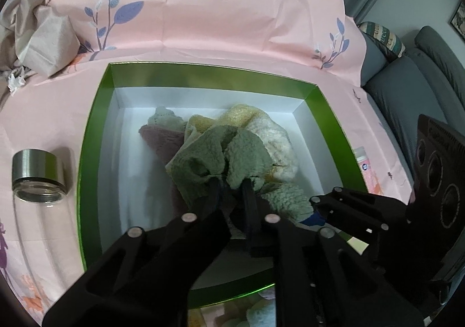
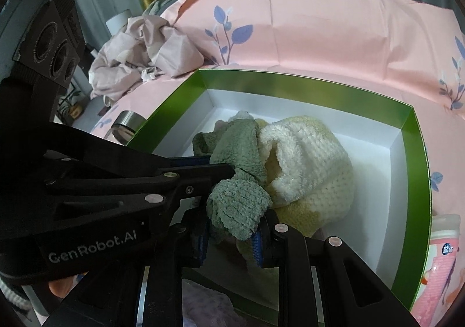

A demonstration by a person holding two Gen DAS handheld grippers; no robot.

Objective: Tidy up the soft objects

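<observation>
A green box with a white inside sits on a pink cloth; it also shows in the right wrist view. Inside lie fluffy towels: a green one, a cream-yellow one and a mauve one. My left gripper is shut on the green towel over the box. My right gripper is shut on another part of the green towel, just right of the left gripper. The cream towel lies behind it.
A glass jar with a steel collar lies left of the box. Crumpled beige cloth sits at the far left. A pink packet lies right of the box. A grey sofa is to the right. More towels lie in front of the box.
</observation>
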